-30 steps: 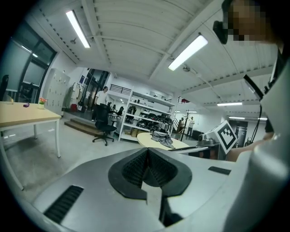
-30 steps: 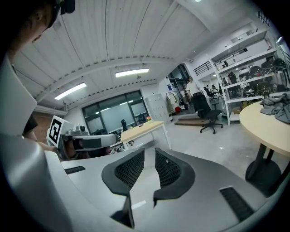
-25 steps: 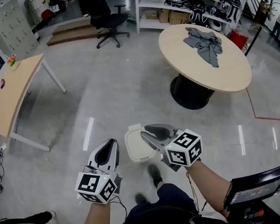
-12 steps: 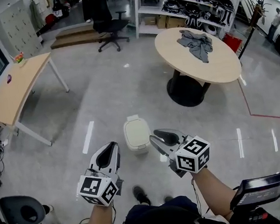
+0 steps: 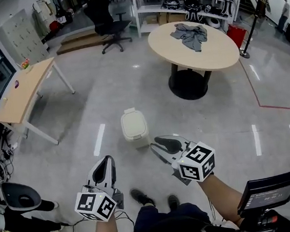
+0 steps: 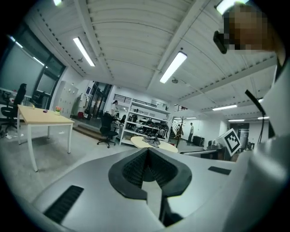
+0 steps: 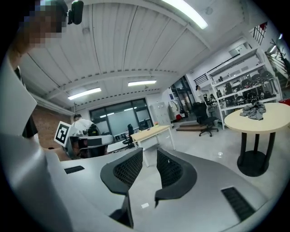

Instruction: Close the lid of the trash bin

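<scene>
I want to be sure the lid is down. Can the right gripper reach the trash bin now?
Probably yes. Only bare floor lies between the right gripper and the trash bin, and its jaws stand apart, empty. It hangs short of the bin, so a lean forward seems needed.

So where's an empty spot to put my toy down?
The floor between the desk and the trash bin is bare, and so is the near half of the round table. Grey clothes crowd its far side, and the shelves look full.
</scene>
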The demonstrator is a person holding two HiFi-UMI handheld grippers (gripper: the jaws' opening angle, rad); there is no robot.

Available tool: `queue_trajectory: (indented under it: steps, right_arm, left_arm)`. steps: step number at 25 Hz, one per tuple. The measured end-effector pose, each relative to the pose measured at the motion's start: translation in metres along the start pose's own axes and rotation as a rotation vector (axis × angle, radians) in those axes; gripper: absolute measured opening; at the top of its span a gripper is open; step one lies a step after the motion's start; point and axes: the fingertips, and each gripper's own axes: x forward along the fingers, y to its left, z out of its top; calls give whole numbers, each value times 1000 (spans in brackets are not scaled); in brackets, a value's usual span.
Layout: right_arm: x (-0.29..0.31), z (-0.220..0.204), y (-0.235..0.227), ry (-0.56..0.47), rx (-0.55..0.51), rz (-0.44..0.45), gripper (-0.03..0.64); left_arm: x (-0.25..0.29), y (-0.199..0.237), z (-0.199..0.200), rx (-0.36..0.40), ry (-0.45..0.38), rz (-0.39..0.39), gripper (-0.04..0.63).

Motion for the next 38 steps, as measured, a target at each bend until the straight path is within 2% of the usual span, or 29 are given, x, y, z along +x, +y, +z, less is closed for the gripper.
queue_trajectory:
  steps: [5, 12, 16, 20, 27, 33, 38]
  right_arm:
    - [-43, -6, 26, -9, -3, 20, 80]
    - [-74, -32, 79, -24, -7, 17, 80]
    - [-97, -55, 114, -30, 48, -19, 80]
    - [-120, -74, 145, -22, 44, -56, 80]
    - [-172, -77, 170, -37, 50, -125, 79]
    - [-234, -61, 170, -67, 44, -45, 79]
    - [-270, -64, 170, -74, -15, 6, 78]
  left_arm:
    - [-38, -42, -7, 10, 17, 9, 2]
    - [-88, -69, -35, 10, 14, -57, 2]
    - [-131, -79, -44, 12, 16, -87, 2]
    - [-170, -94, -51, -1, -1, -119, 2]
    - [-209, -138, -55, 6, 8, -142, 0]
    - [-213, -199, -50, -3, -9, -77, 0]
    - [-220, -240, -59, 12, -35, -65, 0]
